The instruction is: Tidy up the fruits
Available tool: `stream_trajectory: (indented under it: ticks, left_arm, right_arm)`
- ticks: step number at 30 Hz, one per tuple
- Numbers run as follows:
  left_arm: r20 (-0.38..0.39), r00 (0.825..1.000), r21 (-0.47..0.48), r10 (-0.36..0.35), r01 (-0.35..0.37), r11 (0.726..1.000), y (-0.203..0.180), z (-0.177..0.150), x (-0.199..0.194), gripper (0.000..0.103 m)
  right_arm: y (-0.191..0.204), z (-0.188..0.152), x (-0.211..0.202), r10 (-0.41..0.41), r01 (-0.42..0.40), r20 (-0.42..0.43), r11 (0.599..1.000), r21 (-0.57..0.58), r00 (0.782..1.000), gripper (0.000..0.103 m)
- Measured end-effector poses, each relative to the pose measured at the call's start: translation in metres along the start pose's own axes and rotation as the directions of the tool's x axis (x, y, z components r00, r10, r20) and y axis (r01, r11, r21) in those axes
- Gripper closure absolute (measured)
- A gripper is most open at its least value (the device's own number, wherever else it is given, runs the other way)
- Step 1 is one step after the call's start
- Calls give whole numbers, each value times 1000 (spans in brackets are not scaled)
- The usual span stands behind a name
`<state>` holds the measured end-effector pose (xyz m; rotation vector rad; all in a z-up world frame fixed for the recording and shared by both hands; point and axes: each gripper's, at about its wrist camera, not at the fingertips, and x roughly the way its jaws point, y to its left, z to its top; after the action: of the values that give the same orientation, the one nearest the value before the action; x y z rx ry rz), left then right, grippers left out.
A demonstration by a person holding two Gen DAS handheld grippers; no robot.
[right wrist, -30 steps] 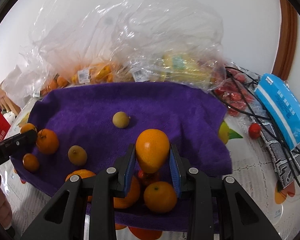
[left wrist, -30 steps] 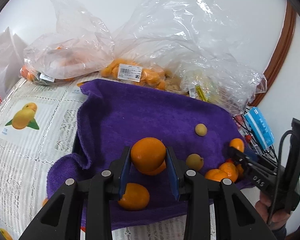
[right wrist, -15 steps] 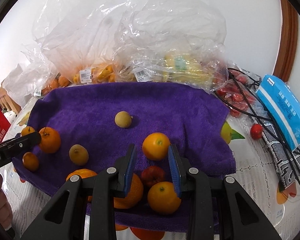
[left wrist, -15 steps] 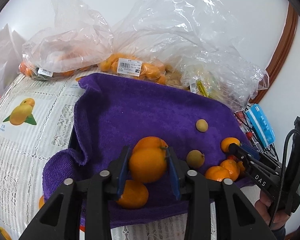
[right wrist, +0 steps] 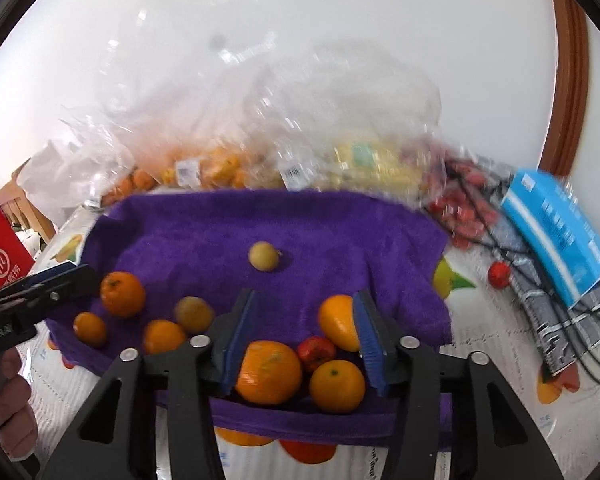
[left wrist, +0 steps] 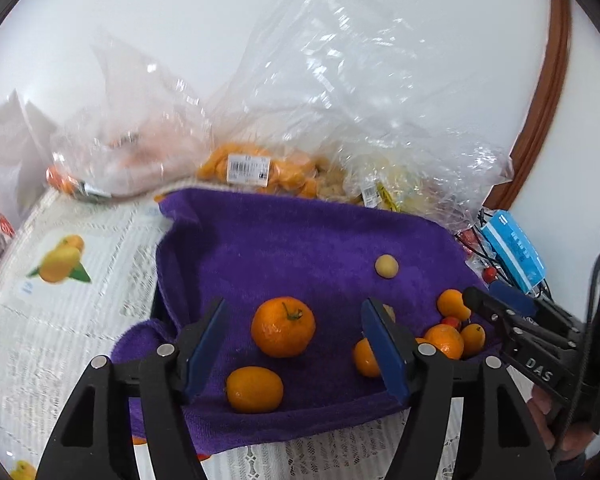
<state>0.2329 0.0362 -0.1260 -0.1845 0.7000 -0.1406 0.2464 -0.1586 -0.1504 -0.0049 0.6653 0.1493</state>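
- Worktop w/ fruit-print lace cloth carries it all; clear plastic bags of fruit piled at the back, blurred.
- Purple towel spread in the middle, the sorting spot by the look of it. Fruit sits in two groups on it, left and right.
- Left tool: jaws have just been opening, now stand wide, nothing gripped. The big orange it held a sec ago rests on the towel between the pads, clear of both.
- Right tool: jaws just opened too, roughly half-way, holding nothing. Its orange lies on the towel right against the right pad; touching or not, can't tell.
- Means: both drops done, one fruit added to each group. Both tools free for the next pick, prob from the bags.
- Small pale fruit alone mid-towel, well apart from both groups, likely still to sort.
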Motion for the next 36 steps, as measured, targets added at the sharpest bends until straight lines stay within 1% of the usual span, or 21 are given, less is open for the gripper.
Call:
stream_trajectory:
  ticks: [2, 4, 6, 8, 10, 13, 14, 16, 17, 18, 19, 20, 22, 24, 25, 27, 30, 36]
  left_arm:
    - [9, 1000, 14, 4, -4, 1000, -4, 2, -8, 34]
    - [2, 1000, 24, 8, -8, 1000, -6, 2, -16, 34]
    - [-6, 1000, 36, 24, -24, 999, -7, -2, -27, 34]
    - [-6, 1000, 48, 29, -28, 998, -8, -7, -43, 33]
    - [5, 999, 49, 33, -33, 998, -9, -12, -57, 28]
    - [17, 999, 37, 37, -37, 999, -10, -18, -83, 25]
    - [17, 999, 34, 35, -36, 999, -11, -21, -93, 25]
    - [18, 999, 37, 35, -35, 999, -14, -26, -106, 23]
    - [18, 999, 43, 49, -50, 998, -17, -29, -113, 23]
    - [25, 998, 53, 55, -56, 997, -20, -32, -121, 22]
    - [33, 998, 62, 56, -58, 996, -23, -35, -126, 20]
    - [42, 997, 71, 58, -61, 996, -27, -39, -136, 18]
    - [58, 997, 76, 55, -60, 995, -31, -44, -148, 15]
    - [70, 996, 80, 54, -59, 995, -34, -50, -162, 15]
    - [74, 996, 81, 53, -59, 995, -36, -53, -167, 15]
    - [85, 995, 83, 51, -58, 995, -40, -59, -181, 15]
    - [95, 994, 81, 51, -58, 995, -44, -66, -198, 15]
    - [99, 994, 81, 52, -60, 995, -53, -75, -221, 14]
  right_arm:
    - [6, 2, -11, 8, -8, 14, 1000, 4, 1000, 47]
    - [7, 3, -21, 40, -39, -20, 998, 45, 999, 47]
    - [8, 3, -32, 50, -48, -37, 997, 59, 998, 47]
    - [8, 2, -52, -7, 9, -31, 998, 61, 999, 47]
    - [4, 1, -69, -45, 47, -24, 995, 86, 999, 47]
    - [-3, -5, -95, -33, 39, -44, 988, 149, 998, 47]
    - [-4, -9, -105, -34, 42, -49, 986, 163, 998, 44]
    - [-3, -15, -123, -58, 64, -43, 984, 164, 997, 43]
    - [-1, -20, -135, -73, 76, -26, 985, 156, 997, 41]
    - [0, -23, -145, -80, 81, -12, 985, 151, 997, 34]
    - [1, -27, -155, -86, 85, -1, 985, 148, 996, 30]
    - [2, -31, -167, -83, 80, 16, 985, 153, 996, 24]
    - [2, -38, -185, -58, 49, 48, 985, 166, 997, 19]
    - [2, -45, -204, -32, 19, 72, 985, 174, 997, 12]
    - [2, -47, -210, -30, 16, 79, 985, 174, 996, 11]
    - [4, -53, -223, -32, 16, 95, 986, 168, 995, 4]
    - [10, -61, -240, -56, 42, 94, 988, 146, 994, 4]
    - [13, -74, -265, -40, 26, 90, 989, 144, 995, 4]
